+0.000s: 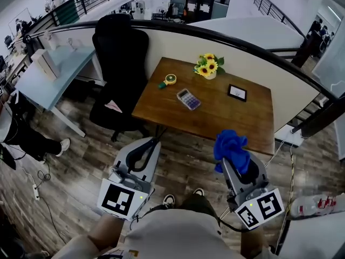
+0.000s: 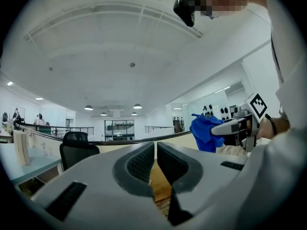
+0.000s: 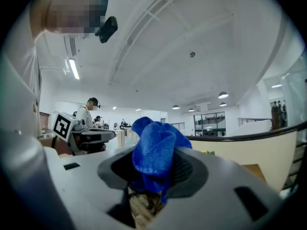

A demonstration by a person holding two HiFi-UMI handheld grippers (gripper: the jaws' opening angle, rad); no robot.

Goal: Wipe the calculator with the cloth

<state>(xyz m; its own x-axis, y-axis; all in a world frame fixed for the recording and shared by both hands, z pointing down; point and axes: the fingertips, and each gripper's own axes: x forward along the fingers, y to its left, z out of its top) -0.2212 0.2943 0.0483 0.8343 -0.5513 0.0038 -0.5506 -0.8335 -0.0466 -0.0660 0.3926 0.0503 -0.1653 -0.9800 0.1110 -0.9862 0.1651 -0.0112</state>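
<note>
- A wooden worktop (image 1: 232, 117) stands ahead of the person, well apart from both grippers.
- The right gripper (image 1: 233, 158) has its fingers clamped on a bunched blue cloth (image 1: 229, 144).
- The left gripper (image 1: 150, 144) has its fingers drawn together, holding nothing.
- The calculator (image 1: 188, 99) lies near the worktop's middle.

Ahead of you: table (image 1: 226, 124). On it, near middle: calculator (image 1: 188, 99). Behind calculator, by far edge: flowers (image 1: 208, 66). To its left: little round thing (image 1: 170, 80). To its right: flat frame (image 1: 237, 93). At table's left side: chair (image 1: 121, 58). Near you, before table: left gripper (image 1: 152, 141), right gripper (image 1: 229, 156). In right gripper's jaws: cloth (image 1: 229, 143).
</note>
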